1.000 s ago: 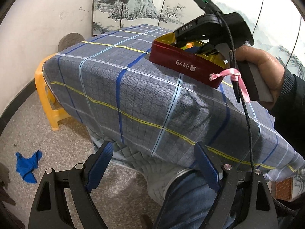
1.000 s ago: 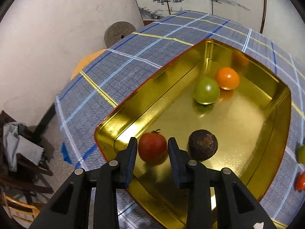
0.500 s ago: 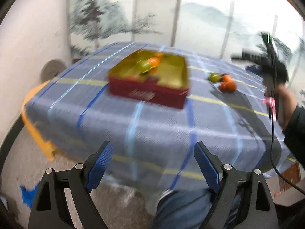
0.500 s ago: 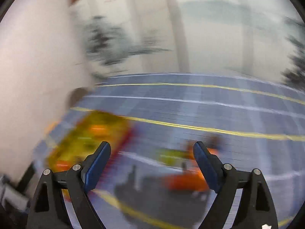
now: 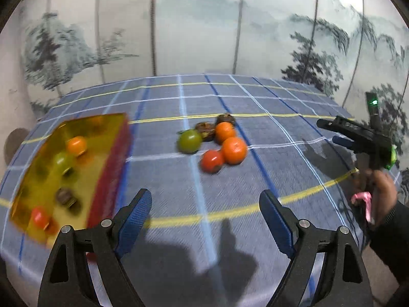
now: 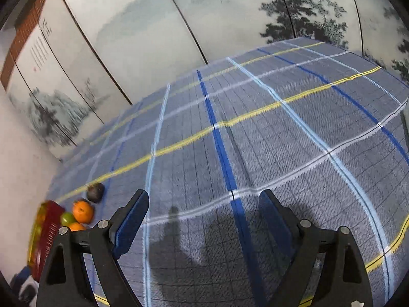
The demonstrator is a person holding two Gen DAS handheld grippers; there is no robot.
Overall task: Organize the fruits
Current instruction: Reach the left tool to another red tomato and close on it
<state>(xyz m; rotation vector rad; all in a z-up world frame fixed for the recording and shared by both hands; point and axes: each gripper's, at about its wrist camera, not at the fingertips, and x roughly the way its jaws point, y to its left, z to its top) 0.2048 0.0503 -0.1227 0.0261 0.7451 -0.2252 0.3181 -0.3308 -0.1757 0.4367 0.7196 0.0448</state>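
Right gripper dropped its tomato in the tin, both tongs apart and empty; next, grab from the loose fruit pile.

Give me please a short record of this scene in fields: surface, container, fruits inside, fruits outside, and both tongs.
surface: table with blue plaid cloth
container: red tin with gold inside, at the left on the cloth
fruits inside: four, namely orange, green, dark brown, red
fruits outside: loose cluster on the cloth, with green, orange, red and dark ones
left tongs: open, nothing between them
right tongs: open, nothing between them, over bare cloth
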